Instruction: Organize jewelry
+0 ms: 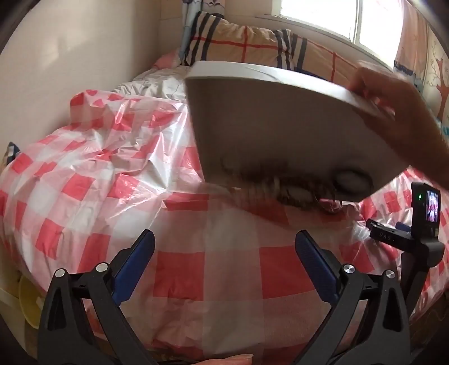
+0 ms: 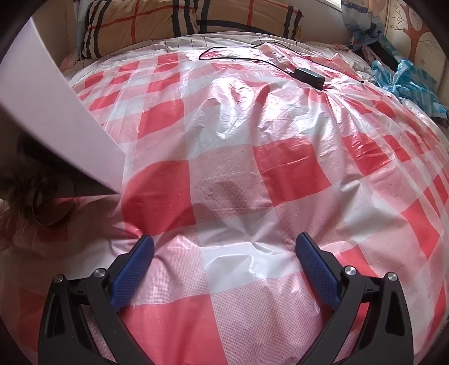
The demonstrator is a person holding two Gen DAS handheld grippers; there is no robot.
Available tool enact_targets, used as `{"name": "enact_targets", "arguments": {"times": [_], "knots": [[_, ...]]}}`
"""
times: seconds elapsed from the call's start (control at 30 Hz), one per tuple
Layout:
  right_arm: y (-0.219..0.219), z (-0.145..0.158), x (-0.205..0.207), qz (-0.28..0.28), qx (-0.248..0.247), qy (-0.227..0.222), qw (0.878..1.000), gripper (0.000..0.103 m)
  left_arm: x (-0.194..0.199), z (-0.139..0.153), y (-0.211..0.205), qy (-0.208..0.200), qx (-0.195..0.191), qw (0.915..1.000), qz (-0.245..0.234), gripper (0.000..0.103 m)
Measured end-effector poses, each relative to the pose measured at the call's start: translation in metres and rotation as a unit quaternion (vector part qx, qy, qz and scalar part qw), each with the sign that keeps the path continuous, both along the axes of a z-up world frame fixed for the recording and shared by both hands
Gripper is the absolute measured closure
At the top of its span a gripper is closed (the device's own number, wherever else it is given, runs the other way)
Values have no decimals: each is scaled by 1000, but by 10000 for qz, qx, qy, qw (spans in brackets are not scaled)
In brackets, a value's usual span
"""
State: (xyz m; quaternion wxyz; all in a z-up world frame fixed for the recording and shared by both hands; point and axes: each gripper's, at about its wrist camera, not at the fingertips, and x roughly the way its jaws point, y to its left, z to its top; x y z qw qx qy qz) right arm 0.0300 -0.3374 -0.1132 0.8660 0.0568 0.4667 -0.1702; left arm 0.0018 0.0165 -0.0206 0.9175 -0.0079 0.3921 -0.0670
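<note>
Our left gripper [image 1: 224, 244] had its jaws spread wide, nothing between the blue pads [image 1: 134, 264], nothing touched. It hung over the red-and-white checked plastic sheet [image 1: 92, 168] on the bed.

Our right gripper [image 2: 224, 247] was the same: jaws wide apart, empty, pads clear of the checked sheet [image 2: 252, 140] below.

A bare hand [image 1: 393, 112] held a white tray [image 1: 280, 120] tilted steeply above the sheet, gripping its upper right edge. In the right wrist view the same tray [image 2: 50, 106] filled the left side, lower corner pointing down at the sheet.

The jewelry [image 1: 283, 191] sat at the tray's lower edge: a blurred tangle of chains or beads, partly against the tray's underside, partly on the sheet. We could not tell individual pieces. A pale round shape [image 1: 350, 179] showed on the tray just above the tangle. From the right wrist, the dark tangle and a thin ring or bangle [image 2: 50, 202] lay under the tray's shadow on the sheet.

A small camera on a black stand [image 1: 426, 213] stood at the right edge. A black adapter with cable [image 2: 308, 74] lay far back on the bed, near the plaid pillow [image 2: 168, 22].
</note>
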Motion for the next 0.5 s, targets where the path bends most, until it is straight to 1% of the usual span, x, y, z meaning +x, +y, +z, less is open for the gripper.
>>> {"name": "enact_targets", "arguments": {"times": [0.2, 0.5], "knots": [[-1, 1, -1, 3, -15, 13, 10000, 7, 1, -3, -1, 34, -84, 10000, -7, 6], [0, 0, 0, 6, -16, -5, 10000, 7, 2, -8, -21, 114, 46, 9998, -177, 6]]}}
